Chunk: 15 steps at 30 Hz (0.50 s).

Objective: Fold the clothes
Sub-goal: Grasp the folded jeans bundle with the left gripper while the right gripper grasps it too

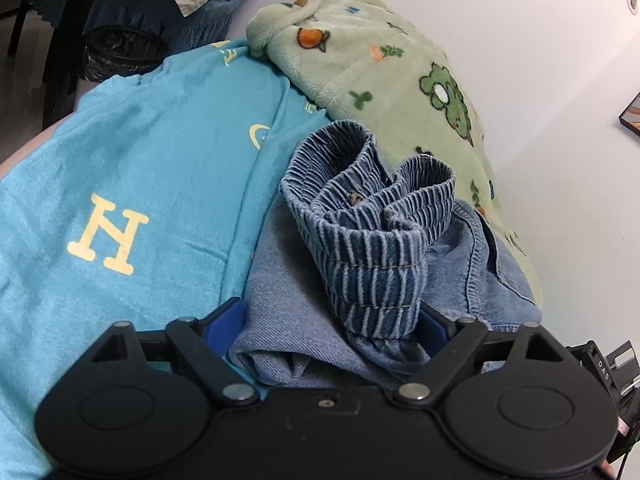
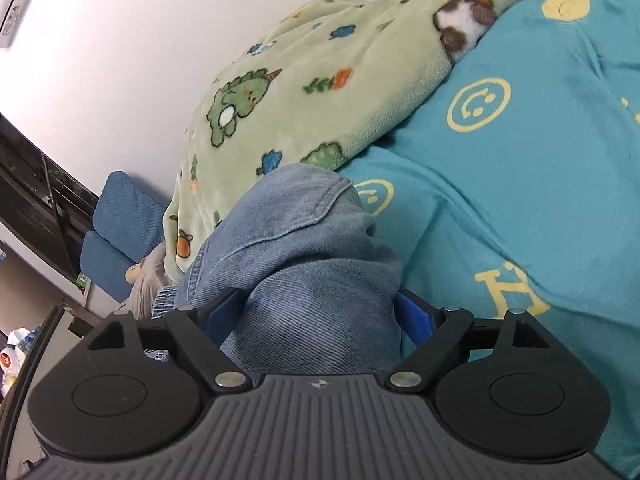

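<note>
White table [image 1: 540, 80], both claws wide around bunched jeans [image 1: 360, 248], gripping nothing; closing now could grab the blue shirt [image 1: 140, 152] underneath.

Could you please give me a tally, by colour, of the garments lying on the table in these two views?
Blue denim: 1, the denim garment with a striped elastic waistband.
Turquoise: 1, the T-shirt with yellow print.
Pale green: 1, the fleece garment with cartoon print.
Total: 3
</note>
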{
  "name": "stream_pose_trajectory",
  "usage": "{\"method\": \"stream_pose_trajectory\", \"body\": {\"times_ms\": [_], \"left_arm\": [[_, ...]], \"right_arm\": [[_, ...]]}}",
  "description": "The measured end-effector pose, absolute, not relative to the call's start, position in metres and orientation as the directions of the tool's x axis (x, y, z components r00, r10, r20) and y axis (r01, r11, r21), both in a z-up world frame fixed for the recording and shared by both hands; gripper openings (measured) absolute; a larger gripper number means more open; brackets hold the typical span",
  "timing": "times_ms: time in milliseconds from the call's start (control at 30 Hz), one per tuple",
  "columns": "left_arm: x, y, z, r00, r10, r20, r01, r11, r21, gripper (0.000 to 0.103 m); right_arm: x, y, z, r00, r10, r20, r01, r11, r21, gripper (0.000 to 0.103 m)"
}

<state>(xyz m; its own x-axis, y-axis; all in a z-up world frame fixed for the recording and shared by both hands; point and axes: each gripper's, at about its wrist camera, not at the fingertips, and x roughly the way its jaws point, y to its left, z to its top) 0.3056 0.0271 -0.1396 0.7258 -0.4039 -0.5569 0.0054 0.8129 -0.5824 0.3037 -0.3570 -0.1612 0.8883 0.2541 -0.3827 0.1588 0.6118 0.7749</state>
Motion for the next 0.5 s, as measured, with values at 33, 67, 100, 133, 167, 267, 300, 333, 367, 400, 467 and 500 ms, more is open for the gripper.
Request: {"method": "stream_pose_trajectory", "body": {"times_ms": [33,67,100,133,167,267,300,333,367,400,467,500], "left_arm": [[0.305,0.026,-0.138,0.726,-0.402,-0.558,0.008,0.816,-0.578,0.078],[0.304,0.025,-0.136,0.727,-0.401,-0.558,0.011,0.819,-0.574,0.073],[0.304,0.024,-0.134,0.727,-0.400,-0.558,0.015,0.822,-0.569,0.069],[0.304,0.022,-0.131,0.728,-0.398,-0.558,0.018,0.825,-0.565,0.068],[0.304,0.021,-0.130,0.728,-0.394,-0.560,0.018,0.828,-0.560,0.068],[0.305,0.022,-0.135,0.725,-0.395,-0.564,0.009,0.825,-0.565,0.072],[0.306,0.021,-0.136,0.724,-0.397,-0.564,0.011,0.825,-0.566,0.075],[0.307,0.021,-0.137,0.723,-0.398,-0.564,0.013,0.825,-0.565,0.077],[0.309,0.020,-0.138,0.722,-0.401,-0.564,0.015,0.824,-0.566,0.080],[0.310,0.020,-0.141,0.718,-0.406,-0.565,0.015,0.820,-0.572,0.084],[0.314,0.022,-0.146,0.711,-0.422,-0.563,0.013,0.808,-0.589,0.086],[0.316,0.024,-0.149,0.709,-0.430,-0.559,0.011,0.799,-0.601,0.086]], "right_arm": [[0.304,-0.357,-0.160,0.889,0.260,-0.377,0.154,0.607,0.780,0.081],[0.303,-0.356,-0.157,0.890,0.264,-0.371,0.146,0.607,0.781,0.079],[0.302,-0.354,-0.155,0.892,0.269,-0.363,0.134,0.611,0.780,0.079],[0.302,-0.353,-0.153,0.894,0.275,-0.353,0.117,0.618,0.777,0.078],[0.301,-0.352,-0.151,0.896,0.282,-0.342,0.099,0.625,0.774,0.078],[0.302,-0.351,-0.149,0.898,0.294,-0.327,0.073,0.633,0.770,0.079],[0.302,-0.351,-0.151,0.897,0.293,-0.330,0.077,0.632,0.771,0.079],[0.303,-0.352,-0.154,0.896,0.290,-0.337,0.086,0.631,0.771,0.079],[0.303,-0.353,-0.156,0.894,0.287,-0.343,0.093,0.631,0.770,0.079],[0.304,-0.353,-0.157,0.893,0.284,-0.348,0.100,0.630,0.770,0.079],[0.305,-0.354,-0.159,0.892,0.278,-0.356,0.113,0.625,0.772,0.078],[0.305,-0.353,-0.159,0.892,0.273,-0.360,0.121,0.623,0.773,0.078]]}}
